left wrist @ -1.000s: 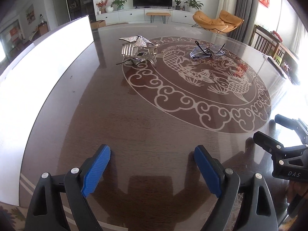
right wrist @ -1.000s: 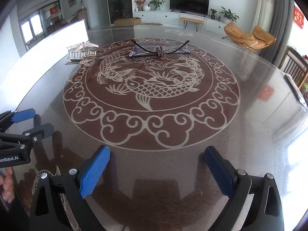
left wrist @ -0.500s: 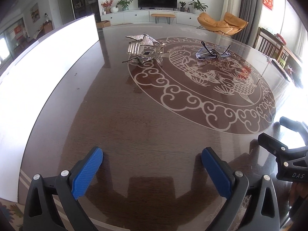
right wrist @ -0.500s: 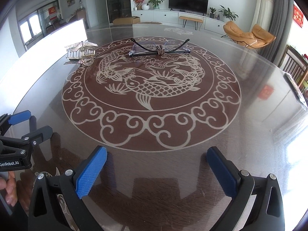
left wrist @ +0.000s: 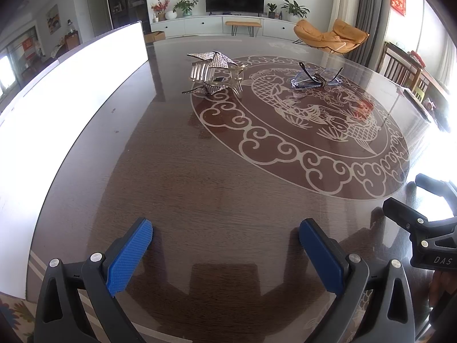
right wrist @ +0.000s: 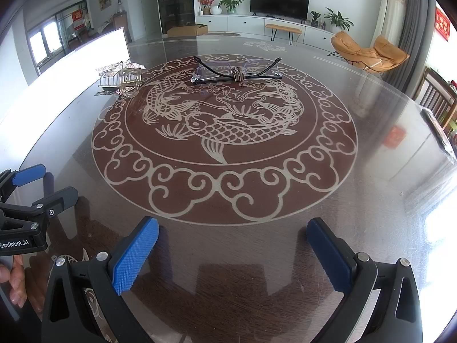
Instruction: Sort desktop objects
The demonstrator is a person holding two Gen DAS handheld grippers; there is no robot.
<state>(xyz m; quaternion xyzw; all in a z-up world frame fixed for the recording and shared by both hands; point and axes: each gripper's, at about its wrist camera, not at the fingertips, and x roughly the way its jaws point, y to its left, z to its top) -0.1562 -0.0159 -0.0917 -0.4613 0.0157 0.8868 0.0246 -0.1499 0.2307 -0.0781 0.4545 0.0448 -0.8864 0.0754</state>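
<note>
A glittery silver hair claw clip (left wrist: 214,71) (right wrist: 121,81) lies on the far left of the table's fish medallion. To its right rest clear glasses (left wrist: 317,80) (right wrist: 237,73) with dark arms and a brown hair tie (right wrist: 237,73) on the bridge. My left gripper (left wrist: 225,228) hovers open over bare table near the front edge, nothing between its blue pads (left wrist: 128,257). My right gripper (right wrist: 232,225) is open too and holds nothing. Each gripper shows at the edge of the other's view, the left gripper (right wrist: 50,183) and the right gripper (left wrist: 408,191).
The dark glass-topped table (left wrist: 200,185) carries a large fish-and-cloud pattern. A tall white panel (left wrist: 71,85) runs along its left side. Wooden chairs (right wrist: 437,100) stand at the right edge. A person's fingers (right wrist: 11,283) show under the left gripper.
My left gripper's jaws have spread wider apart than a second ago. Both hands have stayed where they were, and the clip and glasses have not moved.
</note>
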